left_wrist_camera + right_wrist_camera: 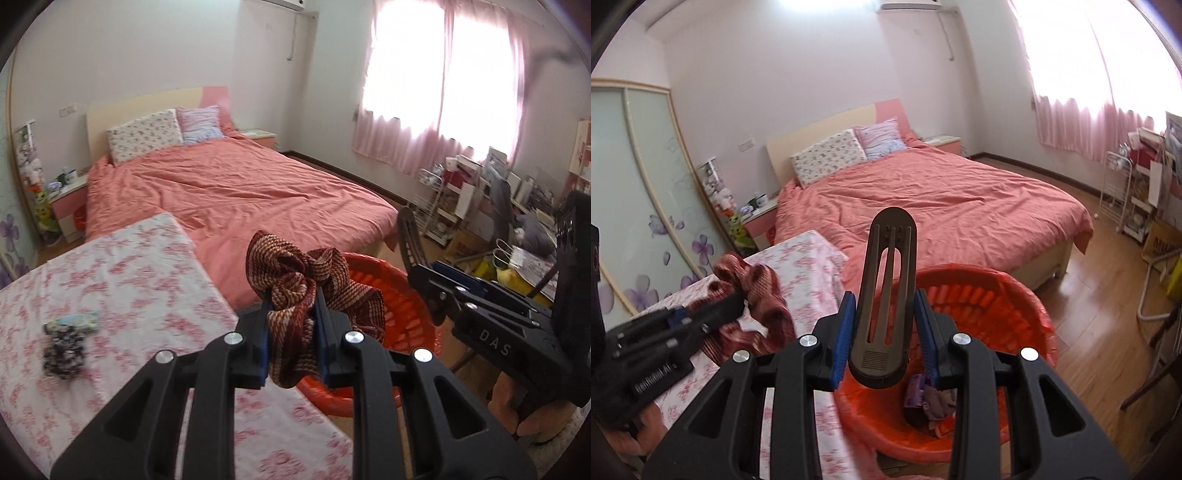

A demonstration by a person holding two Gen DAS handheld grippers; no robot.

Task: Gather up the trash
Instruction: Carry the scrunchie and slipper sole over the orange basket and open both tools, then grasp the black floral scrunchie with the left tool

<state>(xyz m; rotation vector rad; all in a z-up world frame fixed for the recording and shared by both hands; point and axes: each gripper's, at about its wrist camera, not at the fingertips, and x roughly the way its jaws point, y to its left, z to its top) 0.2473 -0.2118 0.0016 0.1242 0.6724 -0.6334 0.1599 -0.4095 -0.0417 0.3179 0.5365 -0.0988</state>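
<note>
Room: bedroom, one bed (236, 192) in coral cover, two pillows.
Left gripper (293, 314): clenched on one red patterned cloth (291, 291), held level above basket rim.
Right gripper (886, 332): clamped on one dark slotted paddle-shaped piece (886, 291), upright over one red basket (993, 306).
Floral-covered table (110, 280): two small items remain.

We're seeing the red cloth (753, 314) smearing into blur, and the orange basket (1015, 314) hiding its contents behind the right gripper (884, 332).
</note>
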